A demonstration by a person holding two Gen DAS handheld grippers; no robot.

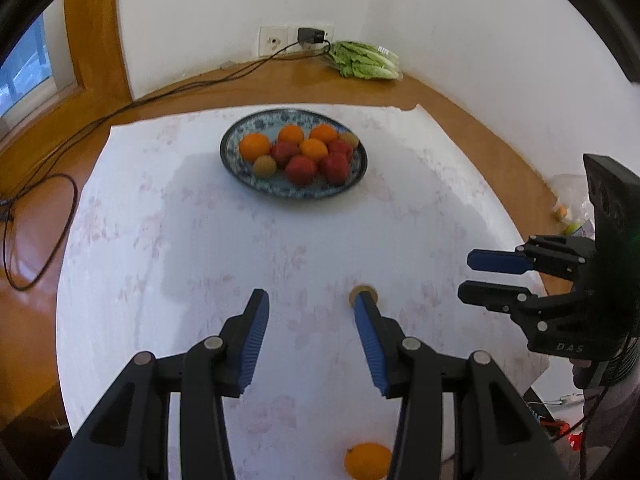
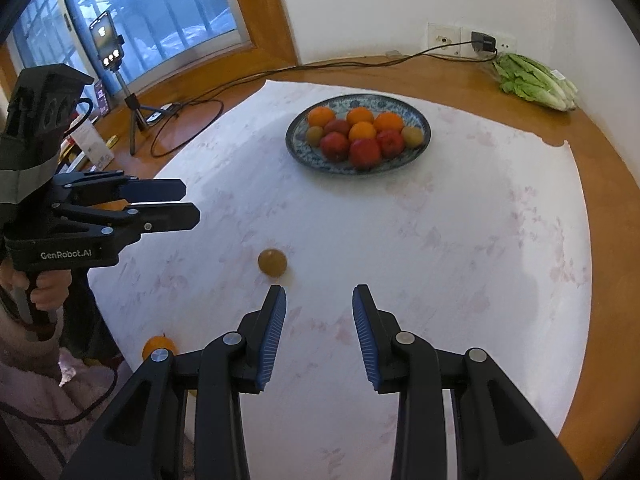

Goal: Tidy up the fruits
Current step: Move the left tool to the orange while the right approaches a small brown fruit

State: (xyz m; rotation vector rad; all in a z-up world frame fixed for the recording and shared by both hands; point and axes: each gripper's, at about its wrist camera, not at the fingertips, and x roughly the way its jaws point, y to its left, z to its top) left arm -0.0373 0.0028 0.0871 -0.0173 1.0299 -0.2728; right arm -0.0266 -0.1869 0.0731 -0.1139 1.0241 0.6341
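Observation:
A blue-patterned plate (image 1: 232,160) (image 2: 296,142) holds several oranges, red fruits and small brown fruits at the far side of the white cloth. A loose small brown fruit (image 2: 272,263) lies mid-cloth; in the left wrist view it (image 1: 362,293) peeks out behind my right fingertip. A loose orange (image 1: 367,460) (image 2: 159,345) lies at the near edge. My left gripper (image 1: 310,304) (image 2: 188,202) is open and empty, to the left of the brown fruit. My right gripper (image 2: 320,300) (image 1: 470,278) is open and empty, just right of that fruit.
A bag of lettuce (image 1: 362,60) (image 2: 536,82) lies by the wall under a socket with a charger (image 1: 310,35). Cables (image 1: 36,232) trail over the wooden table on the left. A phone on a tripod (image 2: 107,42) stands by the window.

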